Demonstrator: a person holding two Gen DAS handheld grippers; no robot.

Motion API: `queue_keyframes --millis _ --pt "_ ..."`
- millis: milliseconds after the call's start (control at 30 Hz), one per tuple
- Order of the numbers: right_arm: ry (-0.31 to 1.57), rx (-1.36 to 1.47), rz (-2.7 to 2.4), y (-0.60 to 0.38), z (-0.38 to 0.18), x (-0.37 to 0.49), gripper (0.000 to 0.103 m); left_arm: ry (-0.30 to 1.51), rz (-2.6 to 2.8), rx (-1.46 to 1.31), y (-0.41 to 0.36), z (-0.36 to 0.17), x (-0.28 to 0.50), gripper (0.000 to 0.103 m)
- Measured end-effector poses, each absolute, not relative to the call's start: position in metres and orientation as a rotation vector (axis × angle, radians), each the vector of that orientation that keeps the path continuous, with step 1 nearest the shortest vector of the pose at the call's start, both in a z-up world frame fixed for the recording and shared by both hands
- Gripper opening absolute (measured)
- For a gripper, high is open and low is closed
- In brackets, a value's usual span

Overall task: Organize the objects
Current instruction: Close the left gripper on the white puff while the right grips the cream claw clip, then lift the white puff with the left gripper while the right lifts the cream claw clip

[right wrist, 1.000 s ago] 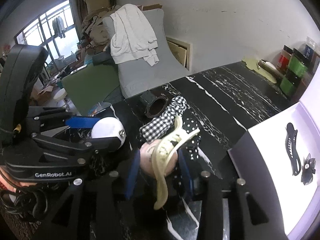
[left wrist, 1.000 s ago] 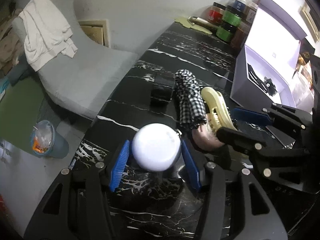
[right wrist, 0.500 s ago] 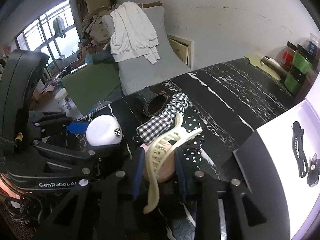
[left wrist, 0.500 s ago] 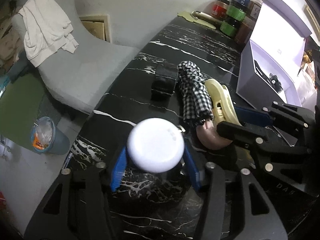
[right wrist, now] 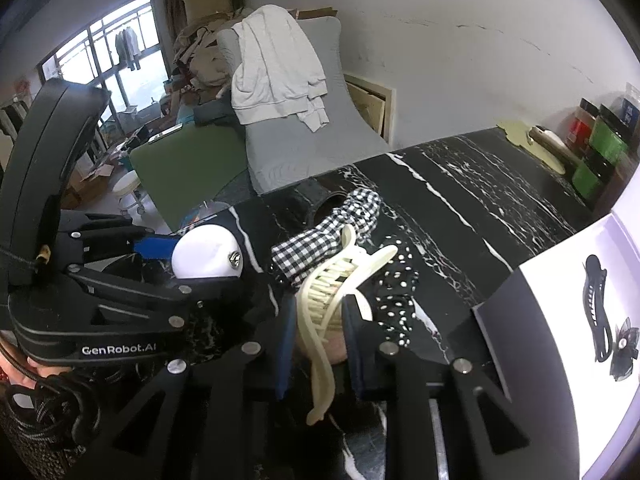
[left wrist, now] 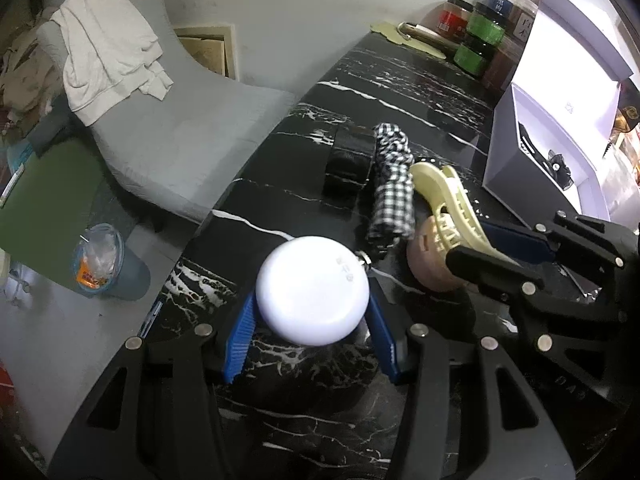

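Observation:
My left gripper [left wrist: 312, 334] is shut on a round white case [left wrist: 313, 290] and holds it just above the black marble table [left wrist: 400, 92]. The case also shows in the right wrist view [right wrist: 206, 254]. My right gripper [right wrist: 318, 338] is shut on a cream hair claw clip [right wrist: 336, 292], which also shows in the left wrist view [left wrist: 448, 204], with a pink round object [left wrist: 430, 258] under it. A checkered scrunchie [left wrist: 392, 188], a polka-dot cloth [right wrist: 394, 296] and a black band [left wrist: 348, 160] lie close ahead.
An open white box [left wrist: 532, 160] stands at the right, holding a black claw clip [right wrist: 598, 300] and a small black bow [right wrist: 622, 354]. Jars [left wrist: 480, 28] line the far right wall. A grey lounger with a white garment [left wrist: 108, 60] stands left of the table.
Both grippers have risen slightly with their loads. The white case sits higher and nearer the camera, and the cream clip and pink object have lifted off the cloths.

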State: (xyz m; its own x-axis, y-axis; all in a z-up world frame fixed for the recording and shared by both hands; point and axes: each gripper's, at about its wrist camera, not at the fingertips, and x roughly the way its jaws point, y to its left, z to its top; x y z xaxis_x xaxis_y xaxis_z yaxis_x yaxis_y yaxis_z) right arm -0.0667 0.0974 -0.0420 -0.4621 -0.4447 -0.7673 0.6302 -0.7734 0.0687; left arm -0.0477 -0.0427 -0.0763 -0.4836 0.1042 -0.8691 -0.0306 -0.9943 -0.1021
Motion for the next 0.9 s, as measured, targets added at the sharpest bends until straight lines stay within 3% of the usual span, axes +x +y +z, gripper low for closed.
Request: queue_keyframes --millis 300,467,900 --pt "0.308 1.034 -2.195 0.092 -0.028 -0.053 0.021 -0.082 2.671 -1.542 -0.044 -0.063 -0.039 0.05" --pt "0.315 1.01 -2.184 0.09 -0.02 -0.048 0.021 -0.184 2.64 -1.56 -0.05 -0.059 -0.039 0.05" --pt "0.335 0.976 -2.166 0.084 -0.01 -0.044 0.019 -0.194 2.692 -1.559 -0.056 -0.051 -0.036 0.05"
